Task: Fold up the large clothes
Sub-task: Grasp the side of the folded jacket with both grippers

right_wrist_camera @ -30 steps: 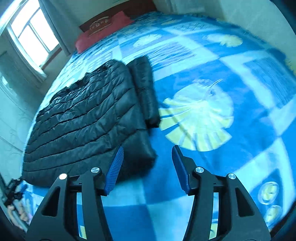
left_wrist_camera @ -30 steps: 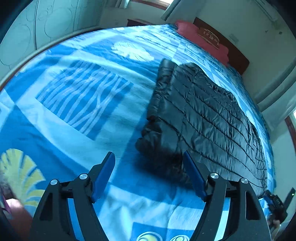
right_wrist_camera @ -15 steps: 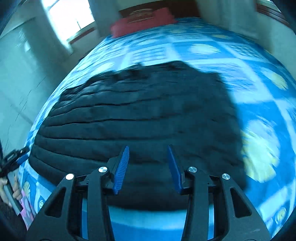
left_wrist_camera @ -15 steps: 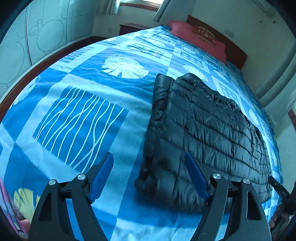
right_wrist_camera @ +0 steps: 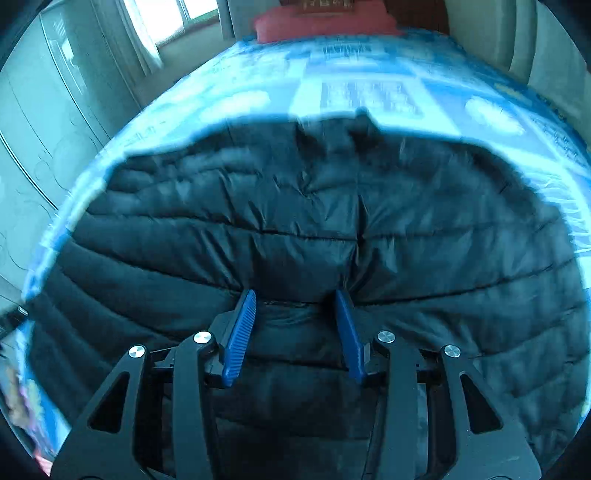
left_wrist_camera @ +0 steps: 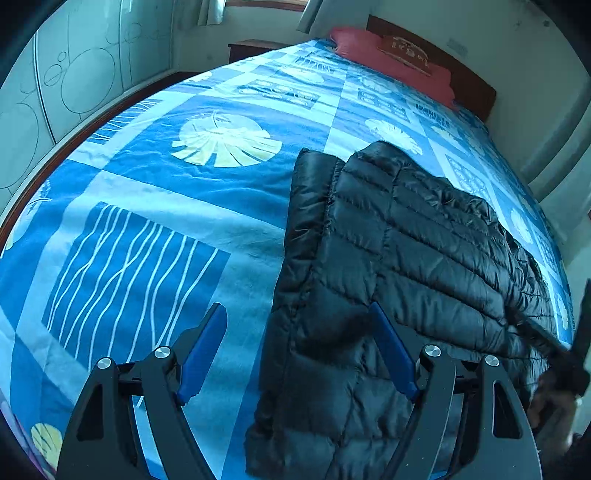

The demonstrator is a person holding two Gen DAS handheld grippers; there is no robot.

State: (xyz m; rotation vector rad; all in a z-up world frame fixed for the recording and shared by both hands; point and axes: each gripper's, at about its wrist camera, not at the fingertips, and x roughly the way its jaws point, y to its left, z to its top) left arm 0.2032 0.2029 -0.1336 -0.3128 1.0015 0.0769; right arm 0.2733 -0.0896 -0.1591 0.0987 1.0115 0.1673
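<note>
A black quilted down jacket (left_wrist_camera: 417,258) lies flat on the blue patterned bedspread (left_wrist_camera: 155,206), with one sleeve folded in along its left edge (left_wrist_camera: 310,206). My left gripper (left_wrist_camera: 295,308) hangs open over the jacket's near left edge; its left finger is above the bedspread and its right finger above the jacket. In the blurred right wrist view the jacket (right_wrist_camera: 295,221) fills the frame. My right gripper (right_wrist_camera: 295,295) is low over the jacket's near middle, its jaws about half open, with puffy fabric between the blue pads (right_wrist_camera: 240,332) and no clear pinch.
Red pillows (left_wrist_camera: 391,59) and a wooden headboard (left_wrist_camera: 476,88) are at the far end of the bed. A pale wardrobe (left_wrist_camera: 74,74) stands along the left. A blurred hand with a dark tool (left_wrist_camera: 565,369) is at the jacket's right corner. A window (right_wrist_camera: 192,11) is beyond.
My right gripper swept from the bedspread beside the jacket to over its near middle, and its jaws narrowed. My left gripper shifted so the jacket's left edge now lies between its fingers.
</note>
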